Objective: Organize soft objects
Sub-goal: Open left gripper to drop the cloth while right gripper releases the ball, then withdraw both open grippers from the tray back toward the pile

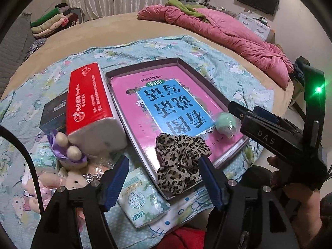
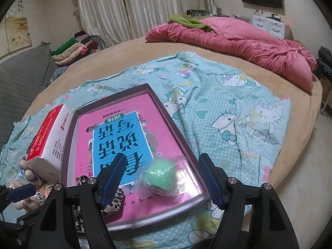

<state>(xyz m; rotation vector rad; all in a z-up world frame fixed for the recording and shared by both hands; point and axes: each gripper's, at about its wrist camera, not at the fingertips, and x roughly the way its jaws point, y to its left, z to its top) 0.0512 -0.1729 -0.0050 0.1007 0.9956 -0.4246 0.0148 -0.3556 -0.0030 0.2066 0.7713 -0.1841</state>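
A leopard-print scrunchie (image 1: 180,161) lies over the near edge of a shallow box (image 1: 143,66) that holds a pink and blue book (image 1: 174,105). My left gripper (image 1: 164,182) is open just above the scrunchie, its blue pads clear of it. A green sponge ball in clear wrap (image 2: 164,177) rests on the book at the box's near right corner. My right gripper (image 2: 162,179) is open with the ball between its fingers, and there is a gap on each side. The ball (image 1: 225,122) and the right gripper (image 1: 238,114) also show in the left wrist view.
Left of the box stand a red tissue pack (image 1: 89,99) and a black box (image 1: 54,112). Plush toys (image 1: 70,155) and a small tissue packet (image 1: 141,199) lie near. All of it rests on a cartoon-print cloth (image 2: 238,112) on a bed, with a pink quilt (image 2: 249,43) behind.
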